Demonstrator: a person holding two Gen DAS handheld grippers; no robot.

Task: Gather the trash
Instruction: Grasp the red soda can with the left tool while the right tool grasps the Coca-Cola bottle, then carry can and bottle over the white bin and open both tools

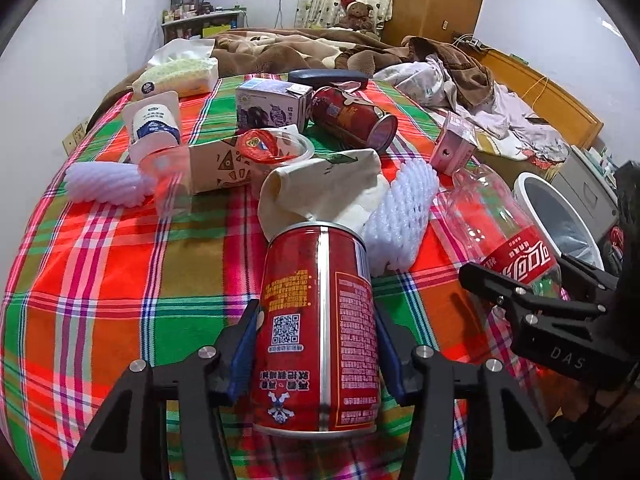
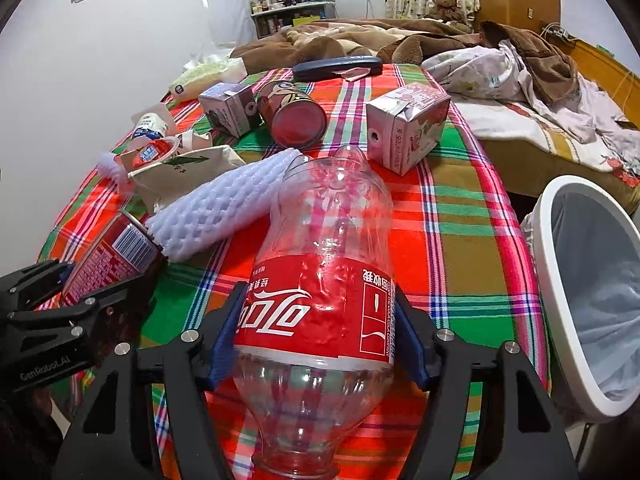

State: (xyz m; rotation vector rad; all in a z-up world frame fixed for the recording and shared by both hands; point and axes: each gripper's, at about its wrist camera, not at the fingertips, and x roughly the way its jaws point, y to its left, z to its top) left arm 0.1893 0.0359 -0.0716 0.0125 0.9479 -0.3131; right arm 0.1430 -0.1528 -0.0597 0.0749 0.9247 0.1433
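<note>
My left gripper (image 1: 316,344) is shut on a red drink can (image 1: 316,320), its blue pads against both sides; the can also shows in the right wrist view (image 2: 108,260). My right gripper (image 2: 316,332) is shut on an empty clear Coca-Cola bottle (image 2: 320,264) around its red label; the bottle also shows in the left wrist view (image 1: 492,220). Both lie on or just above the plaid tablecloth (image 2: 460,240). A white trash bin (image 2: 592,280) with a liner stands at the table's right edge.
More litter lies on the table: white foam net (image 2: 224,200), second red can (image 2: 292,116), pink carton (image 2: 404,128), purple carton (image 1: 272,106), yogurt cup (image 1: 154,120), paper bag (image 1: 320,188), tissue pack (image 1: 180,72). An unmade bed (image 2: 520,80) is behind.
</note>
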